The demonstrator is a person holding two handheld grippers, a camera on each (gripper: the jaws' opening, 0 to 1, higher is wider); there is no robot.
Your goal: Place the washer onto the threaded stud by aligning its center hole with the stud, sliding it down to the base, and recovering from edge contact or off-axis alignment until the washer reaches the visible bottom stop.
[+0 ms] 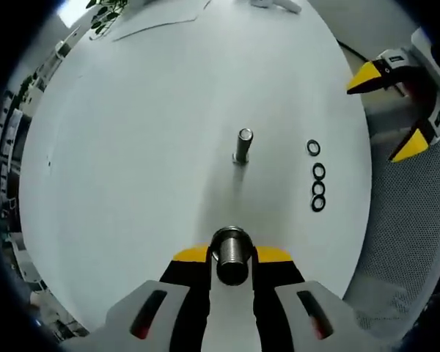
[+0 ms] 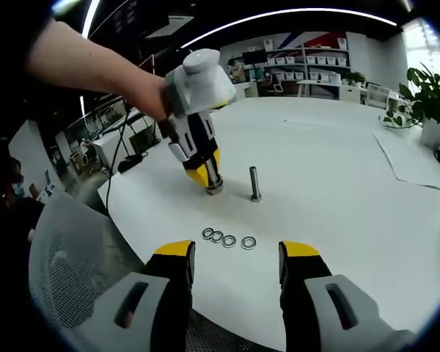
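Left gripper (image 1: 232, 258) clamps a threaded nut (image 1: 231, 253); stud (image 1: 243, 146) stands ahead, open table (image 1: 132, 147) around. Right gripper (image 2: 237, 253) gapes wide at the table edge, four washers (image 2: 228, 238) just ahead.

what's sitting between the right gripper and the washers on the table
Nothing visible. In the right gripper view the right gripper is open, with the row of four washers lying just ahead on bare table. The stud and left gripper stand beyond them.
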